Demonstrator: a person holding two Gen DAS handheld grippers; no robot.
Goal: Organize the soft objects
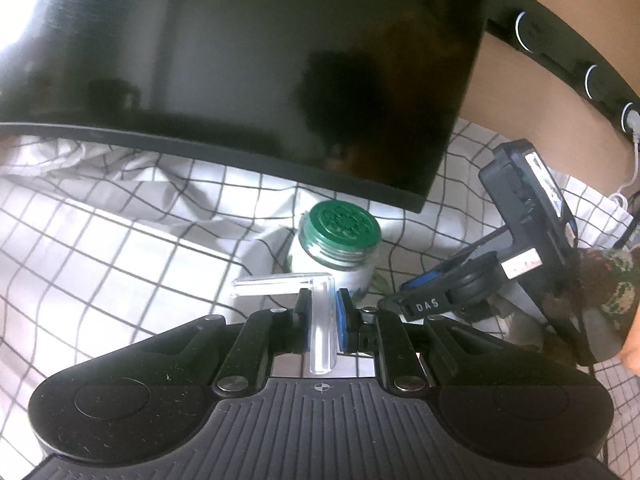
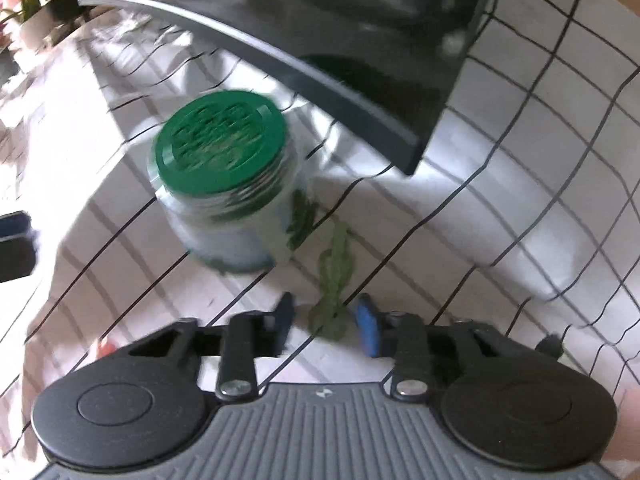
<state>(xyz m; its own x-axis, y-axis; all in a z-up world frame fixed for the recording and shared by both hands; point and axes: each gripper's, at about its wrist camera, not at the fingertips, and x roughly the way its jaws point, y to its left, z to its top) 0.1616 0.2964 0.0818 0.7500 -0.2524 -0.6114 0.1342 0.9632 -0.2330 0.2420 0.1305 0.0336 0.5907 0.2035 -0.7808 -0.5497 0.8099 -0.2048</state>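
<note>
My left gripper (image 1: 322, 312) is shut on a clear L-shaped plastic tube (image 1: 322, 332), whose short arm sticks out to the left above the pads. Just beyond it a clear jar with a green screw lid (image 1: 340, 226) stands upright on the checked cloth. In the right wrist view a limp green leafy piece (image 2: 334, 280) lies on the cloth beside the jar (image 2: 224, 152). Its near end sits between the fingers of my right gripper (image 2: 326, 322), which stand slightly apart from it. The right gripper (image 1: 394, 300) also shows from the side, tips down next to the jar.
A large dark monitor (image 1: 240, 60) leans over the cloth right behind the jar, its lower corner (image 2: 412, 160) close above the jar. The white cloth with black grid lines (image 1: 120, 240) is rumpled at the left. A black power strip (image 1: 592, 80) runs along the far right.
</note>
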